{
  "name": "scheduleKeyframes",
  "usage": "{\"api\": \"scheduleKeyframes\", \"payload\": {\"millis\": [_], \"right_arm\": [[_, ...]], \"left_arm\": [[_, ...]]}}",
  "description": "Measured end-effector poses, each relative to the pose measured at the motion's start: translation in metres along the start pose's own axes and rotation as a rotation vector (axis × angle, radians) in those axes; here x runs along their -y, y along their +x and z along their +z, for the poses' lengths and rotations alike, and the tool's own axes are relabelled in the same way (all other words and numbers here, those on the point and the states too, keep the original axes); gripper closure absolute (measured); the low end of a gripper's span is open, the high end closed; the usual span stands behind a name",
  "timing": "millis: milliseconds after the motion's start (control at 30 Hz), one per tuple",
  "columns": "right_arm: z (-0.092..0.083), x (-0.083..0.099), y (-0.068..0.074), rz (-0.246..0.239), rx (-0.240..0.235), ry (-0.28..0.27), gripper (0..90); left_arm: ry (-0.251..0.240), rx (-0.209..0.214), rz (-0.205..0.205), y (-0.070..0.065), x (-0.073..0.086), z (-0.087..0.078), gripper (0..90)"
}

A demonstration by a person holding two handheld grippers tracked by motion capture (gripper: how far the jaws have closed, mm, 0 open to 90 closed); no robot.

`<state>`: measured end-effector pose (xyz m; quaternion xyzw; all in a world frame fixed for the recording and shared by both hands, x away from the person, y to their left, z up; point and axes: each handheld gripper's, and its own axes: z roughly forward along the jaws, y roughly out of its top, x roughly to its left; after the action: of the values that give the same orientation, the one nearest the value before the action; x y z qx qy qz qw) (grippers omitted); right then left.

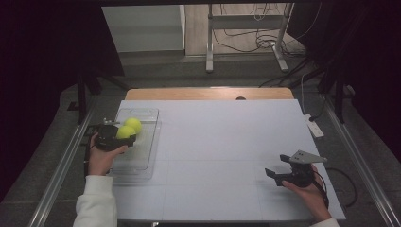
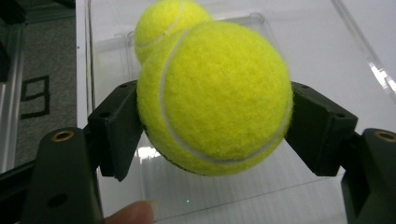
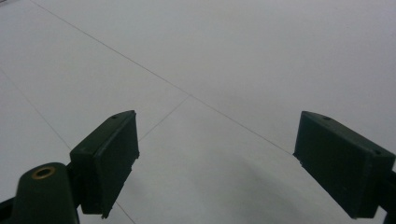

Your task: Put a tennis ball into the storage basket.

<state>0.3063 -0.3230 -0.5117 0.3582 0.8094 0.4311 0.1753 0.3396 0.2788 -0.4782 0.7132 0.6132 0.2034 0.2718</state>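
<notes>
Left gripper view, left gripper (image 2: 215, 126) pinching ball (image 2: 215, 95) over clear tray (image 2: 355, 51), second ball (image 2: 166, 23) behind, right gripper (image 3: 219, 163) spread above table (image 3: 233, 60).

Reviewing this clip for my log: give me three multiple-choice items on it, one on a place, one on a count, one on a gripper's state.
1. Where is the free tennis ball?
A. in the clear tray
B. on the bare table
C. on the floor

2. How many tennis balls show?
A. one
B. two
C. four

3. How does the right gripper stand?
A. shut on a ball
B. shut on nothing
C. open, nothing between its jaws

Answers:
1 A, it lies within the tray's walls.
2 B, one in the tray, one held ball clamped by the left gripper.
3 C, only the white table shows between its jaws.
</notes>
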Motion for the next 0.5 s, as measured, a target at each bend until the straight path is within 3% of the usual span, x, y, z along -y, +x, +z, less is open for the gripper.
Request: {"api": "scheduleKeyframes", "payload": {"millis": [233,500], "right_arm": [[0.0000,0.0001,-0.0001,-0.002,0.002,0.002,14.1],[0.0001,0.0001,-0.0002,-0.002,0.001,0.003,14.1]], "left_arm": [[0.053,-0.032,0.018,0.0000,0.0014,0.0052,25.6],[0.093,-0.021,0.019,-0.0001,0.0022,0.0087,25.5]]}}
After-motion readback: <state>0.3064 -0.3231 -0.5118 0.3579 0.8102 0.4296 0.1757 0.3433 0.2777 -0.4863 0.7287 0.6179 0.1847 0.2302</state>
